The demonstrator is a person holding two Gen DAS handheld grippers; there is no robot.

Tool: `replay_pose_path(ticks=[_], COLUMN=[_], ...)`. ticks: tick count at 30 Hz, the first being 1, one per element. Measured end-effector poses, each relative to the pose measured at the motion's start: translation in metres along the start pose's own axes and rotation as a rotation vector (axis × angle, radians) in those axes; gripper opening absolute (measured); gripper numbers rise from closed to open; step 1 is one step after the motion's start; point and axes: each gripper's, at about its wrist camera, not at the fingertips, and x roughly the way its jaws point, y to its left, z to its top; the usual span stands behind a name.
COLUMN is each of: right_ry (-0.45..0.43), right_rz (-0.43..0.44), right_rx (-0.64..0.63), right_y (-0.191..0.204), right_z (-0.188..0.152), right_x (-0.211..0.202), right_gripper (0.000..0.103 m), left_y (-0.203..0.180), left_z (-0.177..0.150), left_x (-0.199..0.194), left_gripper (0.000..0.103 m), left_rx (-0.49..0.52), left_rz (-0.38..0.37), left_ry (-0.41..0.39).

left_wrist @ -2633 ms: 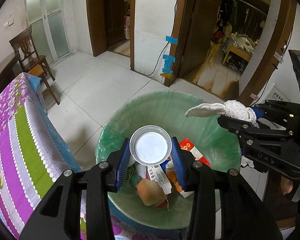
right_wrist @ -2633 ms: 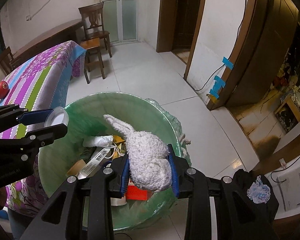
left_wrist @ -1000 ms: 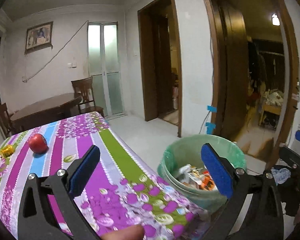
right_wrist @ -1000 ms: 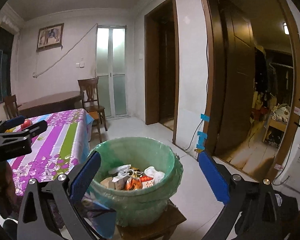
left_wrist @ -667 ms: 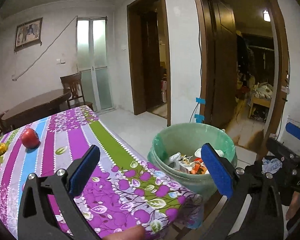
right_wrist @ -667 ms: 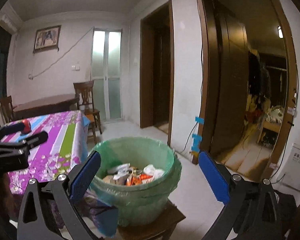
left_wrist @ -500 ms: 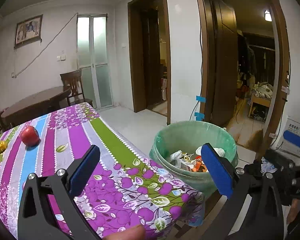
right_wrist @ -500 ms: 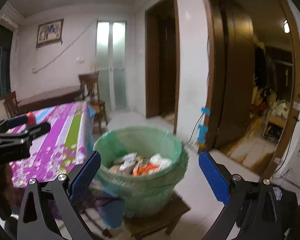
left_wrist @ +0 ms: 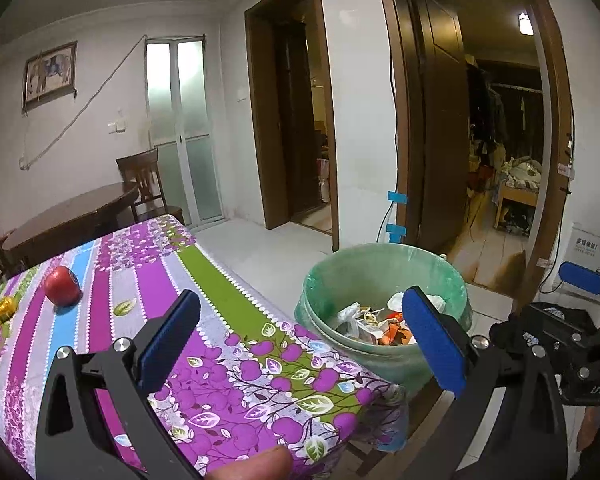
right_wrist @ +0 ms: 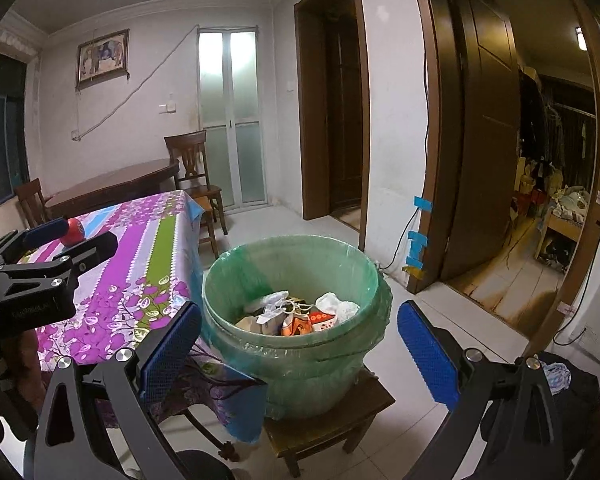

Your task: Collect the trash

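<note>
Here, left gripper (left_wrist: 300, 340) and right gripper (right_wrist: 298, 352) both empty, jaws spread wide, near the green-lined bin (right_wrist: 296, 276) of trash (right_wrist: 296, 318), desk (left_wrist: 204, 344) beside bin.

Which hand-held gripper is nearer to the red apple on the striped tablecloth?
Left. The left hand-held gripper hangs open over the tablecloth, with the red apple ahead. The right hand-held gripper is off the table, facing the green bin.
</note>
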Motion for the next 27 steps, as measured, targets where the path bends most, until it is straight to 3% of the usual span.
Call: replay_pose_path(ticks=[27], right_ry=[0.005], right_rz=[0.002], right_rx=[-0.009], right_y=[-0.003], right_z=[-0.001], right_x=[-0.003], right_gripper=[0.098], left_y=[-0.015], left_z=[0.002], left_x=[0.016], left_gripper=[0.098], left_rx=[0.029], left_rz=[-0.036], left_ry=[0.058])
